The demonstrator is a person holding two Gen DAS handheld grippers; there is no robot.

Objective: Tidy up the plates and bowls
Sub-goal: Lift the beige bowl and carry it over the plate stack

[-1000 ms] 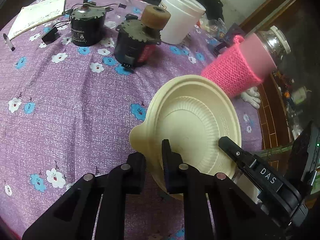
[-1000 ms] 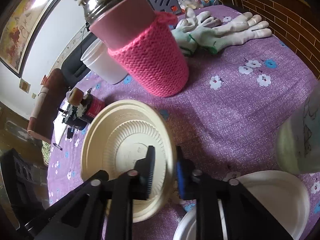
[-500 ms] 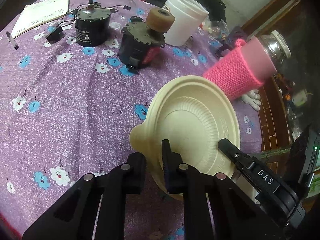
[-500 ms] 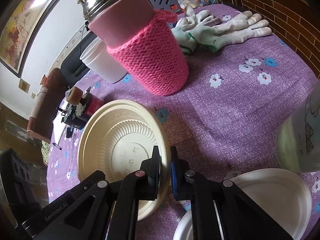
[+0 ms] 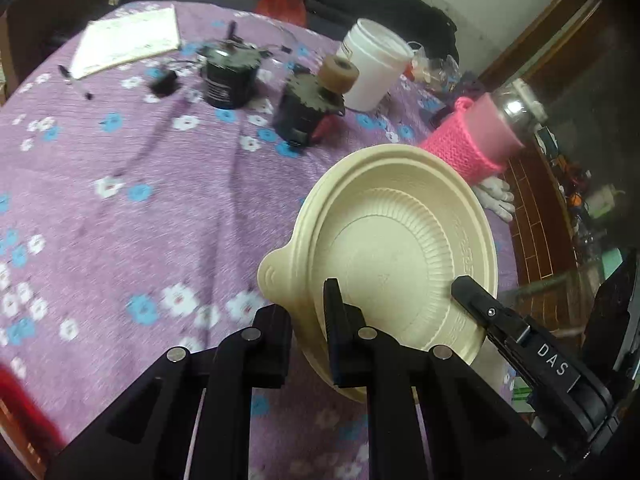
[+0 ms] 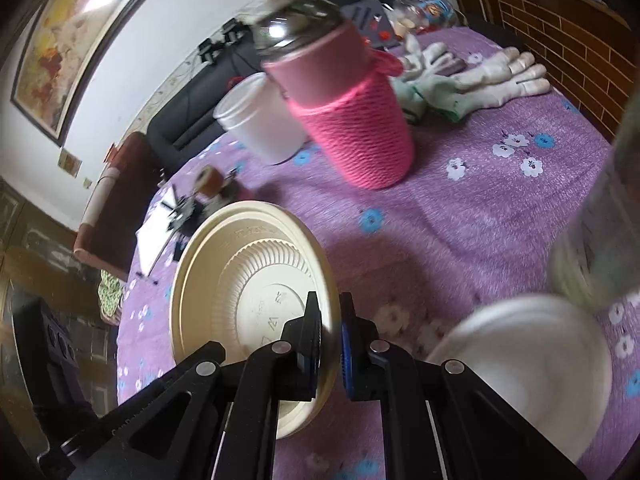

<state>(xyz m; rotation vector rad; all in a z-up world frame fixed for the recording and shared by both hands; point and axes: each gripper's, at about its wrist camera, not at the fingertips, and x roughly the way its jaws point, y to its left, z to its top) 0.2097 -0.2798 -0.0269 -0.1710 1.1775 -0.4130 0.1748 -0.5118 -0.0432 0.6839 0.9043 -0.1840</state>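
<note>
A cream plastic bowl is held tilted above the purple flowered tablecloth. My left gripper is shut on its near rim beside the tab. My right gripper is shut on the opposite rim, and the bowl's ribbed underside faces the right wrist camera. The right gripper's body shows at the lower right of the left wrist view. A white plate lies on the cloth at the lower right of the right wrist view.
A pink knitted flask, a white tub, white gloves, two dark motors and a notebook stand on the table. A blurred pale jar is close at right.
Both grippers have lifted the bowl and carried it together; the scene has shifted and blurred. The right jaws, a little apart a second ago, closed on the rim.
</note>
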